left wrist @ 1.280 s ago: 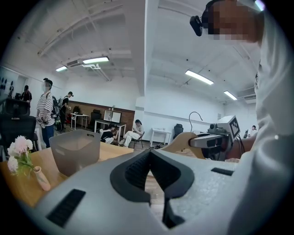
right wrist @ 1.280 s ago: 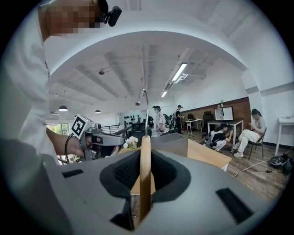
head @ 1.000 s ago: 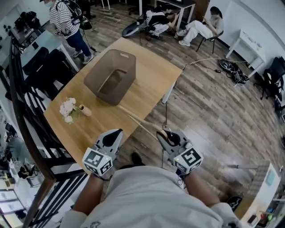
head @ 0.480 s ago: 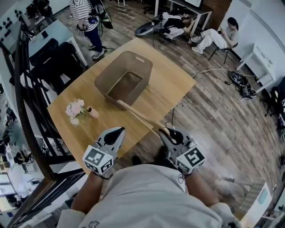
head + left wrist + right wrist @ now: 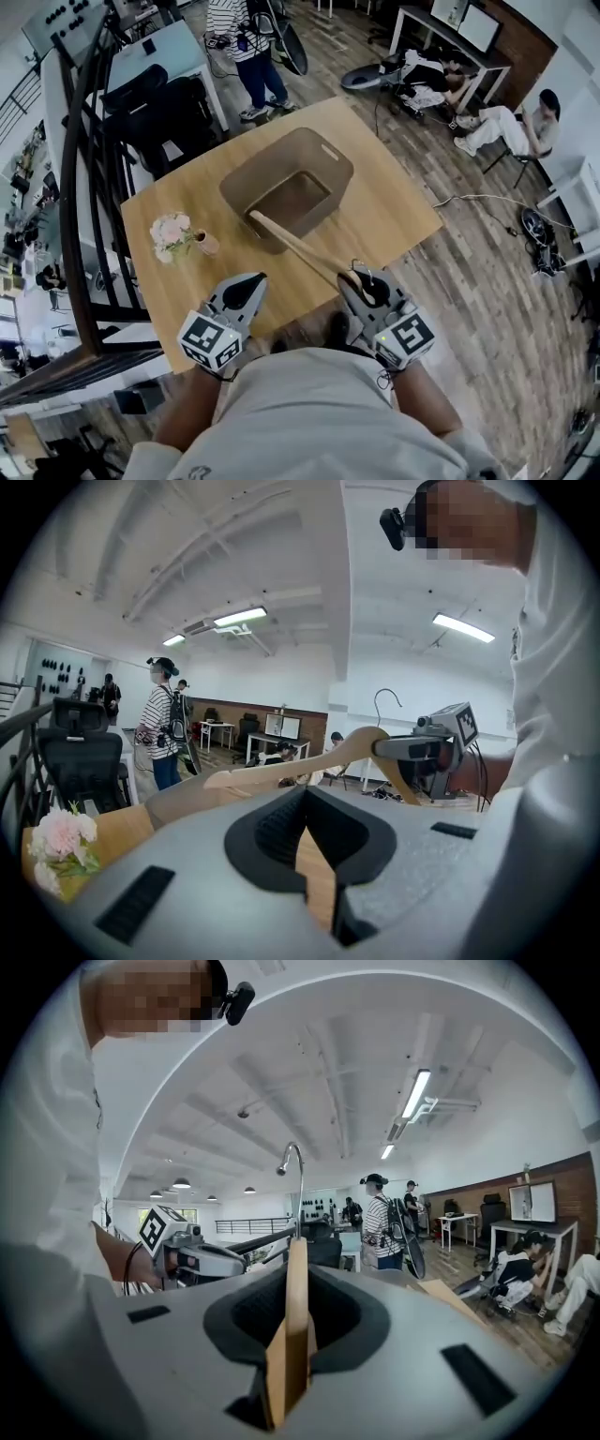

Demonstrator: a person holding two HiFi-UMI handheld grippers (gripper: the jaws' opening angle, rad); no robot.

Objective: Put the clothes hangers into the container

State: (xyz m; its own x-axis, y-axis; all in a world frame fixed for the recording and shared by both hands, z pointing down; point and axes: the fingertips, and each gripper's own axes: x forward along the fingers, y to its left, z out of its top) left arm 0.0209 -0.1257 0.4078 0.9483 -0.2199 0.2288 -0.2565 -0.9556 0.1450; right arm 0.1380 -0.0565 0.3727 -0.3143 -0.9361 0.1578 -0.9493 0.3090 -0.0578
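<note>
A wooden clothes hanger (image 5: 302,249) with a metal hook is clamped near its neck in my right gripper (image 5: 364,284), which is shut on it. One arm of the hanger reaches forward to the near wall of the brown plastic container (image 5: 330,155), which stands open-topped on the wooden table (image 5: 394,211). The right gripper view shows the hanger (image 5: 297,1283) edge-on between the jaws of that gripper (image 5: 298,1321), hook upward. My left gripper (image 5: 242,291) is shut with nothing in it, held over the table's near edge. Its own view shows the left gripper (image 5: 305,806) and the hanger (image 5: 281,772).
A small vase of pale flowers (image 5: 175,233) stands on the table left of the container. A black railing (image 5: 89,187) and a black office chair (image 5: 169,108) are at the left. A person in a striped shirt (image 5: 234,23) stands beyond the table.
The table and container have shifted right and nearer in the head view. Both grippers keep their places in the view, the right one still gripping the hanger.
</note>
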